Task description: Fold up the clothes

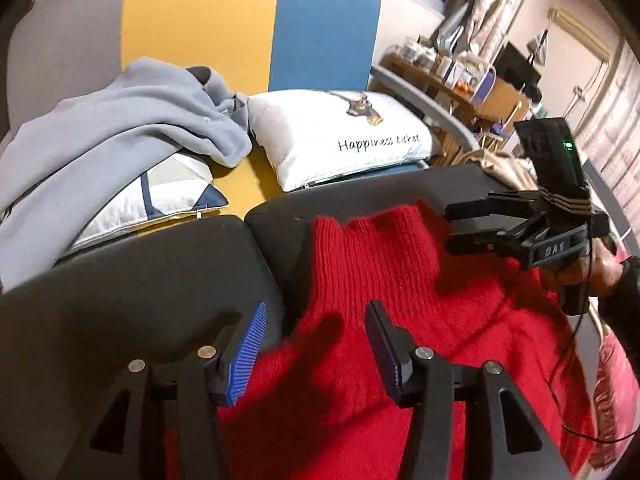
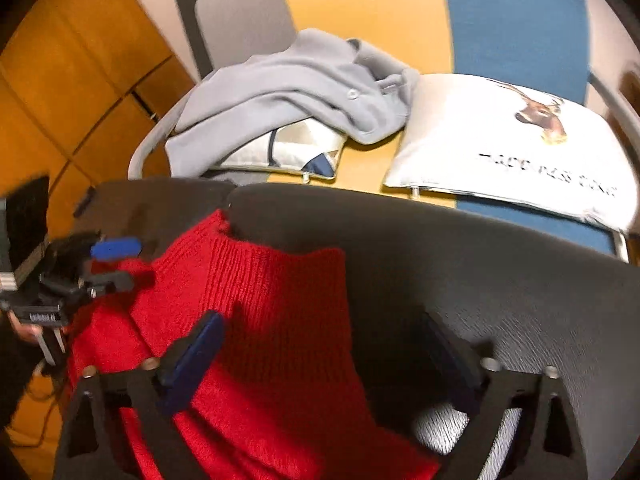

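Red knit, the sweater (image 1: 384, 280), was spread on the dark table (image 1: 140, 280). Nothing was held: the left gripper (image 1: 316, 344) was half open over its edge, the right gripper (image 2: 324, 364) wide. Both hem corners should be gripped together, then folded evenly.

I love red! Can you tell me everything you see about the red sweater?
The red sweater is a fuzzy knit with ribbed lines running along its end part. It lies spread, a bit rumpled, across a dark grey padded surface, one ribbed edge reaching toward the pillows. Nothing grips it: both grippers hang just above it with jaws apart, throwing shadows onto the wool.
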Motion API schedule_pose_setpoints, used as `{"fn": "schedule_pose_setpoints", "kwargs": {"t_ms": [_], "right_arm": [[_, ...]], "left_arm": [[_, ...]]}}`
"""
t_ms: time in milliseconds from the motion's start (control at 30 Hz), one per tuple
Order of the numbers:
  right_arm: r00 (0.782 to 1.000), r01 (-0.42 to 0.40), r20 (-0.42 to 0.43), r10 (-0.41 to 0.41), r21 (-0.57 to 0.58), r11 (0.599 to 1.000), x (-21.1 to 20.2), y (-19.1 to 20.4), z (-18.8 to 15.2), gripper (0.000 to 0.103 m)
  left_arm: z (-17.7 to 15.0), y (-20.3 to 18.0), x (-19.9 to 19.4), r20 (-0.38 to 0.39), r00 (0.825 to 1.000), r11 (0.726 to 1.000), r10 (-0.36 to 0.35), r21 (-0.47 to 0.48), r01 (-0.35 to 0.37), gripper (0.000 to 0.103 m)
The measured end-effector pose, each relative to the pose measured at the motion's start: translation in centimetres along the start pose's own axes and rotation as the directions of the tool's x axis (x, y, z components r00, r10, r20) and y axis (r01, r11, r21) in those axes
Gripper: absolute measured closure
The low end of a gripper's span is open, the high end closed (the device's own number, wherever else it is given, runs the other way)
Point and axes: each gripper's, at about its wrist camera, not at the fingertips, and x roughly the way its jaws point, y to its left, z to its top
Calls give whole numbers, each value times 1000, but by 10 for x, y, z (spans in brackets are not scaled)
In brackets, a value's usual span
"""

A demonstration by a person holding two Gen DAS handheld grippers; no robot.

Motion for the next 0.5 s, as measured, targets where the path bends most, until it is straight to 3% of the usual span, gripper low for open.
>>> {"fn": "schedule_pose_setpoints", "kwargs": {"t_ms": [267, 333, 400, 433, 467, 500], "right_arm": [[1000, 10, -13, -12, -112, 994, 8, 10, 3, 26], [999, 31, -24, -35, -149, 988, 9, 15, 3, 27], [998, 50, -31, -56, -166, 985, 9, 18, 3, 49], [997, 56, -33, -63, -171, 984, 8, 20, 3, 60], [997, 54, -38, -61, -171, 984, 7, 22, 3, 86], [998, 42, -45, -50, -168, 985, 7, 24, 3, 90]], "left_arm": [[16, -8, 42, -107, 991, 997, -80, 16, 82, 52], [18, -9, 41, -98, 993, 998, -67, 10, 68, 56], [19, 0, 39, -92, 993, 996, -80, -50, 76, 70], [19, 3, 36, -84, 992, 993, -96, -71, 90, 88], [19, 6, 32, -72, 991, 990, -112, -91, 105, 95], [18, 7, 28, -57, 992, 990, -109, -99, 103, 95]]}}
